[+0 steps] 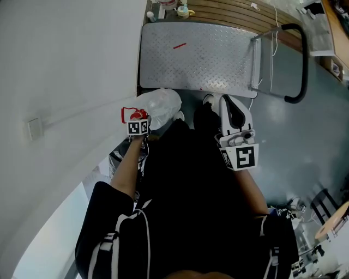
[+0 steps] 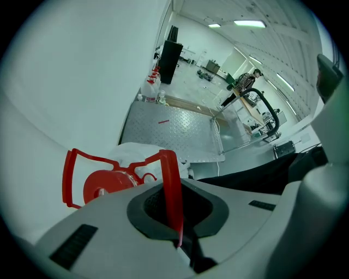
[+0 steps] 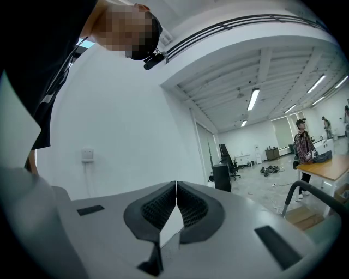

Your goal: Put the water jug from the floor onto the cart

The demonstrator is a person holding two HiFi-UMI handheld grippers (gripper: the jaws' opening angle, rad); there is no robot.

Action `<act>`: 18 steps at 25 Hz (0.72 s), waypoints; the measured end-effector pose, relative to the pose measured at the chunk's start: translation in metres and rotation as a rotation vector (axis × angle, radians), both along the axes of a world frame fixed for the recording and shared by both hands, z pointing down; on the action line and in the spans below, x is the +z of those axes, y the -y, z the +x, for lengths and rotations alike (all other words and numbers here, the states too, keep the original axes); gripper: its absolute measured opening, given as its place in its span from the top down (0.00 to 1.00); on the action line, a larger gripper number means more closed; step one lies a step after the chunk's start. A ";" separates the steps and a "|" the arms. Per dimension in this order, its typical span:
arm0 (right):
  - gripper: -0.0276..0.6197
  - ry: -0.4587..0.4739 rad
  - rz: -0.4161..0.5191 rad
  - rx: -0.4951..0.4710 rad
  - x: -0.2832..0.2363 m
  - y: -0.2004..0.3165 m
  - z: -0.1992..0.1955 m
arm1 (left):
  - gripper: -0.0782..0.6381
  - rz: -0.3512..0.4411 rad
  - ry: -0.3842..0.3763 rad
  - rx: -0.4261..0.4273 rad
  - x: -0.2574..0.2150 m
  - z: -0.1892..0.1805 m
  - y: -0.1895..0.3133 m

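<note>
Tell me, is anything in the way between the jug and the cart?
Nothing visible. The left gripper is shut on the jug by its red handle. The jug is right beside the near edge of the cart, whose deck shows only a small red mark.

free: cart deck (image 1: 218, 54) (one red scrap (image 1: 179, 46)) | blocked: wall (image 1: 65, 65) left, handle (image 1: 302, 65) right

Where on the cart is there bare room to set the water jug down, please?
The cart deck is bare from the small red strip across to the handle end. Crowded only beyond its far edge, where small containers stand.
</note>
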State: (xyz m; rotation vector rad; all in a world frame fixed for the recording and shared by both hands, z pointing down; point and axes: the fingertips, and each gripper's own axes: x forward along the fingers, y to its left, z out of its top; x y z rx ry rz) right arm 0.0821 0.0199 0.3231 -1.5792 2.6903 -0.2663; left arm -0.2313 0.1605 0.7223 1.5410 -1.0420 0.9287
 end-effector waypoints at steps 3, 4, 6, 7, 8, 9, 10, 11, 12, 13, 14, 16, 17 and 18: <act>0.93 0.004 0.003 -0.033 0.007 0.023 0.010 | 0.86 0.037 0.043 -0.012 -0.013 -0.005 0.020; 0.93 0.004 0.003 -0.046 0.008 0.031 0.017 | 0.86 0.050 0.052 -0.018 -0.019 0.000 0.027; 0.93 0.000 -0.001 -0.066 0.010 0.044 0.033 | 0.86 0.074 0.054 -0.025 -0.028 0.017 0.042; 0.93 -0.001 -0.004 -0.072 0.011 0.050 0.039 | 0.86 0.085 0.055 -0.028 -0.032 0.024 0.050; 0.93 0.000 -0.008 -0.077 0.012 0.056 0.042 | 0.86 0.096 0.060 -0.028 -0.035 0.029 0.058; 0.93 0.000 -0.011 -0.080 0.013 0.062 0.044 | 0.86 0.107 0.067 -0.021 -0.039 0.032 0.068; 0.93 0.001 -0.014 -0.082 0.013 0.067 0.044 | 0.86 0.115 0.069 -0.007 -0.042 0.036 0.078; 0.93 0.001 -0.019 -0.081 0.014 0.072 0.045 | 0.86 0.122 0.067 0.005 -0.044 0.040 0.088; 0.93 0.002 -0.026 -0.078 0.014 0.075 0.047 | 0.86 0.130 0.063 0.016 -0.047 0.043 0.098; 0.93 0.001 -0.034 -0.074 0.015 0.077 0.048 | 0.86 0.140 0.058 0.027 -0.050 0.047 0.108; 0.93 -0.001 -0.043 -0.067 0.016 0.079 0.050 | 0.86 0.151 0.054 0.042 -0.053 0.051 0.119; 0.93 -0.010 -0.056 -0.049 0.019 0.084 0.052 | 0.86 0.174 0.042 0.076 -0.057 0.059 0.143; 0.93 -0.015 -0.059 -0.036 0.020 0.088 0.053 | 0.86 0.183 0.032 0.096 -0.059 0.065 0.155; 0.93 -0.022 -0.058 -0.021 0.021 0.091 0.055 | 0.86 0.189 0.018 0.115 -0.058 0.071 0.166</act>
